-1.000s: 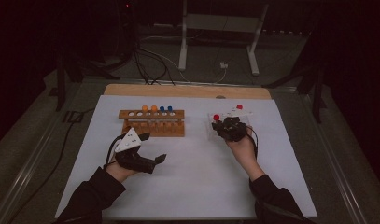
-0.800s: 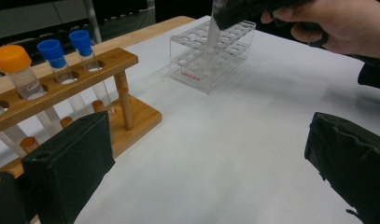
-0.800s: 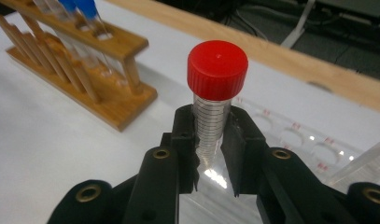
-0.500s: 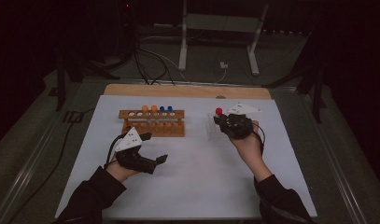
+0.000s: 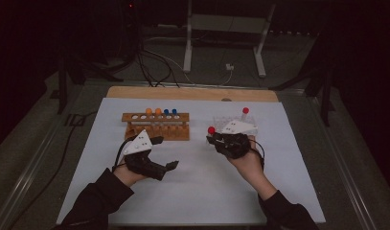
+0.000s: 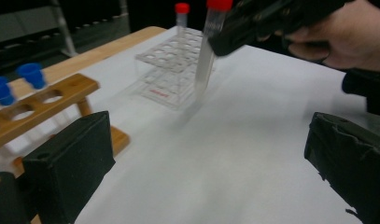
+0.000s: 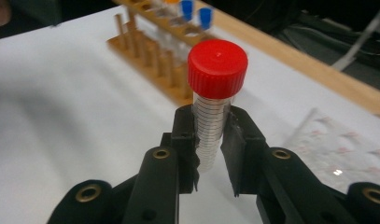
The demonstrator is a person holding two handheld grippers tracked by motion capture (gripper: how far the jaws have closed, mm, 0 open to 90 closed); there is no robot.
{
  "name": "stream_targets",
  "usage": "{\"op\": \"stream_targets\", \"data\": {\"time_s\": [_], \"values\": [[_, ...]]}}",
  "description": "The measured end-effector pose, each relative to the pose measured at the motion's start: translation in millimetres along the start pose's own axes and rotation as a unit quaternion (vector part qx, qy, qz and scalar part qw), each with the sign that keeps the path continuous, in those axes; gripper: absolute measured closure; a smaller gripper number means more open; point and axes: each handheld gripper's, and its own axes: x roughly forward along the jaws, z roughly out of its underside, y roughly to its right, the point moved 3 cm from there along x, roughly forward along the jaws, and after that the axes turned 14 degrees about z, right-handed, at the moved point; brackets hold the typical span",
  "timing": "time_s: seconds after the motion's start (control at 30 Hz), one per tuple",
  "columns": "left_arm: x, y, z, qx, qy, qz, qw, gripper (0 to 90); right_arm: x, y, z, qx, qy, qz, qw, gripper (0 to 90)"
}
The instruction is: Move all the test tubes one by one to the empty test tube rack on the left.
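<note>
— What sort of place is this?
— A lab bench set up for recording. The table has a white sheet, a wooden tube rack with orange- and blue-capped tubes, and a clear plastic rack holding a red-capped tube.
— And around it?
— Dark surroundings, loose cables on the floor and a metal stand behind, like a test rig.

Two racks, one wooden rack and one clear rack; two red-capped tubes, two orange-capped, two blue-capped.
</note>
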Motion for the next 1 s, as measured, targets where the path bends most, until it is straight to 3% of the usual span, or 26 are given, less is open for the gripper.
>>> {"op": "stream_targets", "data": {"time_s": [0.27, 0.47, 0.73, 1.0], "values": [[10.5, 2.5, -19.4, 0.013, 0.007, 0.025, 0.9996, 5.9, -0.4, -24.5, 10.3, -0.008, -0.013, -0.044, 0.9989, 75.3], [25.7, 3.3, -32.4, 0.027, 0.007, 0.045, 0.9986, 17.1, -0.6, -38.5, 12.6, -0.015, -0.017, -0.065, 0.9976, 75.3], [45.4, 1.6, -32.8, 0.034, -0.005, 0.062, 0.9975, 44.9, 0.7, -45.8, 14.5, -0.023, -0.02, -0.079, 0.9964, 75.4], [60.2, 0.9, -30.2, 0.054, -0.031, 0.058, 0.9964, 64.9, -1.2, -47.8, 13.4, -0.024, -0.017, -0.081, 0.9963, 75.3]]}}
